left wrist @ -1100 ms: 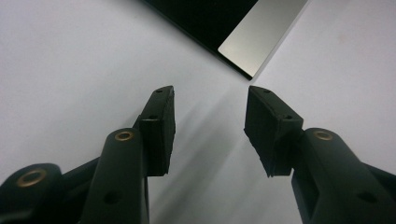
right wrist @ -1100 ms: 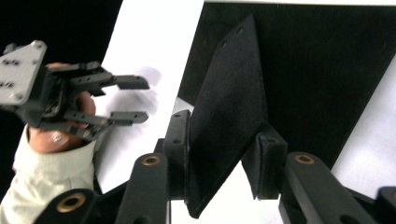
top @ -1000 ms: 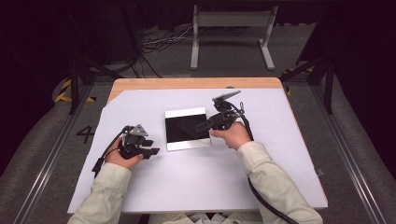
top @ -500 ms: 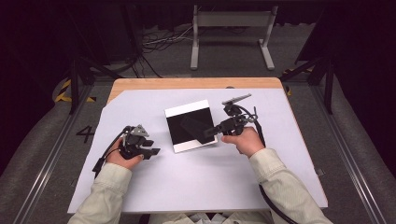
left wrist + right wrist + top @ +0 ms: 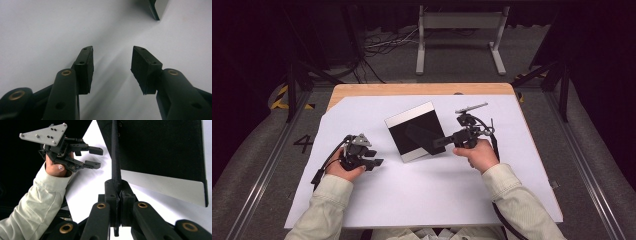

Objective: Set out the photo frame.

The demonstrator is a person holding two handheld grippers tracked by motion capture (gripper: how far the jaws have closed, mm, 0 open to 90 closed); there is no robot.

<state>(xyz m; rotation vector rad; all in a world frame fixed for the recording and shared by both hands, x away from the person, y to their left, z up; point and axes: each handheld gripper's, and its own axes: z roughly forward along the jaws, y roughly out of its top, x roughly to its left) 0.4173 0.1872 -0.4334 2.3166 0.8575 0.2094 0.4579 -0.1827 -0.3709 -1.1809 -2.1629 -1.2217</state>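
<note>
Right gripper (image 5: 116, 195): jaws pinched flat on a thin black sheet (image 5: 115, 157), held edge-on.
Sheet: runs from the jaws out over the box (image 5: 417, 131); whether it touches the box I cannot tell.
Box: flat, black top with silver edge, middle of the white table cover (image 5: 412, 200), just left of the right gripper (image 5: 443, 142).
Left gripper (image 5: 112, 67): jaws wide apart, nothing between them, low over the cover.
Box from left gripper (image 5: 374, 163): near, up and to its right, apart.
</note>
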